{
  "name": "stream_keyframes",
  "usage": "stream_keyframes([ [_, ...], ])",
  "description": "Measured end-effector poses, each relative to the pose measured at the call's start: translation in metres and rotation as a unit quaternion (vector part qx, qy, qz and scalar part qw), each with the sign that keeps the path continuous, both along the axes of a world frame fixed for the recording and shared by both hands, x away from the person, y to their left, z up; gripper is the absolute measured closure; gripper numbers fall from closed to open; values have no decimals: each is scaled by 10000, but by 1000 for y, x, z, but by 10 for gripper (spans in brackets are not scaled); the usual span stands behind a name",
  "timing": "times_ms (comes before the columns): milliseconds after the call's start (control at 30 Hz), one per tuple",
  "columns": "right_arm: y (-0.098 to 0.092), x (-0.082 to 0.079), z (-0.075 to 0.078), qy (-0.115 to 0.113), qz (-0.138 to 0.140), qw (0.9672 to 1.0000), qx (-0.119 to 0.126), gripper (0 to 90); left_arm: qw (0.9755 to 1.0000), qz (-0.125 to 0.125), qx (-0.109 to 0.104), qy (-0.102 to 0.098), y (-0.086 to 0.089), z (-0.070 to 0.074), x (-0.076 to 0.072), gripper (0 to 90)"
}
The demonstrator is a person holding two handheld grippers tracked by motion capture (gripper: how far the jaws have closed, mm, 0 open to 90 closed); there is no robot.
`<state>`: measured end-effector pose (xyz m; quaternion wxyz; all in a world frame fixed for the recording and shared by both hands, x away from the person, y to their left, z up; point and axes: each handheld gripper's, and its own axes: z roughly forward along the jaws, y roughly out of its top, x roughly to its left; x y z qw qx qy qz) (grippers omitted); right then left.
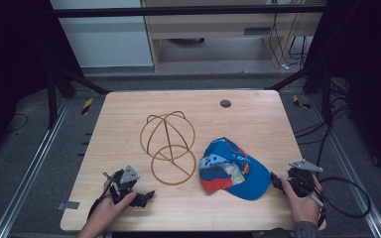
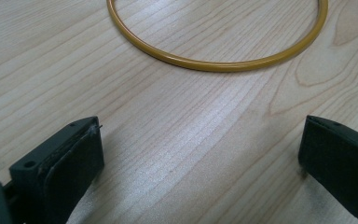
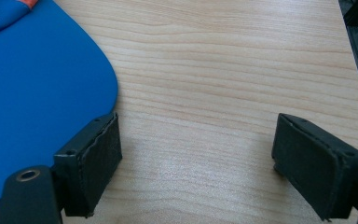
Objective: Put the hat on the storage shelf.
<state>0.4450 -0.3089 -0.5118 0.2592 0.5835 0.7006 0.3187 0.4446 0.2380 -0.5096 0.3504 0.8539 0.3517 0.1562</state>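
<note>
A blue cap (image 1: pixel 233 168) with orange and patterned panels lies on the wooden table (image 1: pixel 248 119), right of centre, its brim (image 3: pixel 37 102) toward the front right. A yellow-brown wire cap frame (image 1: pixel 167 144) lies at the centre, its base ring (image 2: pixel 214 60) nearest my left gripper. My left gripper (image 1: pixel 144 197) rests low at the front left, open, with bare wood between its jaws. At the front right my right gripper (image 1: pixel 276 181) sits open just beside the brim's edge, nothing between its jaws.
A small dark round disc (image 1: pixel 225 103) sits near the table's far edge. Cables (image 1: pixel 347 198) trail off the right side. Metal rails (image 1: pixel 30 163) flank the table, and a strip of grey tape (image 1: pixel 68 205) marks the front left corner.
</note>
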Motion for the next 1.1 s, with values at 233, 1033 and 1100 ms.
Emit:
stream_keyframes([
  [233, 0, 0, 0, -4, -1, 10000, -3, 159, 10000, 1, -1, 0, 0, 0, 0, 0],
  [1033, 20, -14, 74, 358, 909, 9948, -285, 121, 10000, 19, -15, -2, 0, 0, 0, 0],
  [1100, 26, -12, 81, 410, 1031, 9931, -393, 129, 10000, 16, -6, 5, 0, 0, 0, 0],
])
